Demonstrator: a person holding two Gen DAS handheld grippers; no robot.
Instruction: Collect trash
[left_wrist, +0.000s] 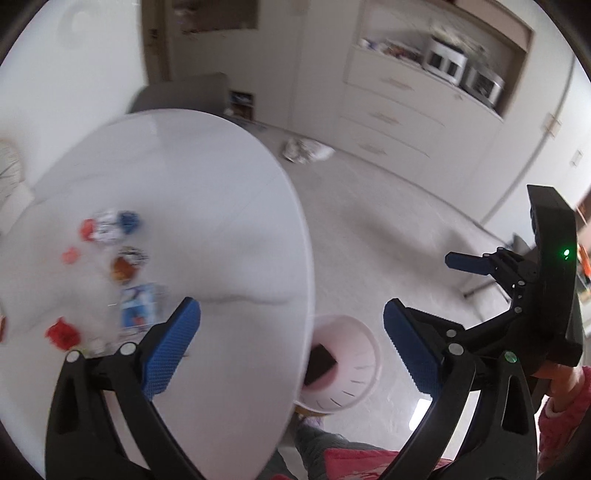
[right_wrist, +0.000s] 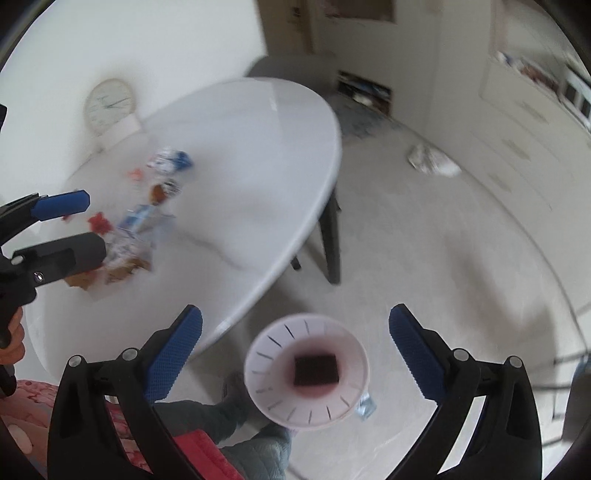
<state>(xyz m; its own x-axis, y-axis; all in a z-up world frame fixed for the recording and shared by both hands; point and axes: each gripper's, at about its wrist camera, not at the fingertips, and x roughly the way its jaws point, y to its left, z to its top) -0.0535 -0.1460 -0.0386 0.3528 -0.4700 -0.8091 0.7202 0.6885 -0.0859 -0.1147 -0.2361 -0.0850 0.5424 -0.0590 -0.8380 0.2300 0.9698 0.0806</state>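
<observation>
Several wrappers lie on the white oval table (left_wrist: 207, 206): a red-white-blue one (left_wrist: 110, 226), a brown one (left_wrist: 125, 266), a blue packet (left_wrist: 138, 308) and a red scrap (left_wrist: 62, 333). They also show in the right wrist view (right_wrist: 142, 218). A pink waste bin (right_wrist: 306, 371) stands on the floor by the table edge with a dark square item (right_wrist: 316, 369) inside; it also shows in the left wrist view (left_wrist: 341, 365). My left gripper (left_wrist: 291, 339) is open and empty over the table edge. My right gripper (right_wrist: 295, 347) is open and empty above the bin.
A crumpled bag (left_wrist: 306, 149) lies on the floor near the drawers (left_wrist: 391, 118). A small foil scrap (right_wrist: 365, 406) lies beside the bin. A dark table leg (right_wrist: 330, 240) stands under the table. A round clock (right_wrist: 109, 105) leans on the wall.
</observation>
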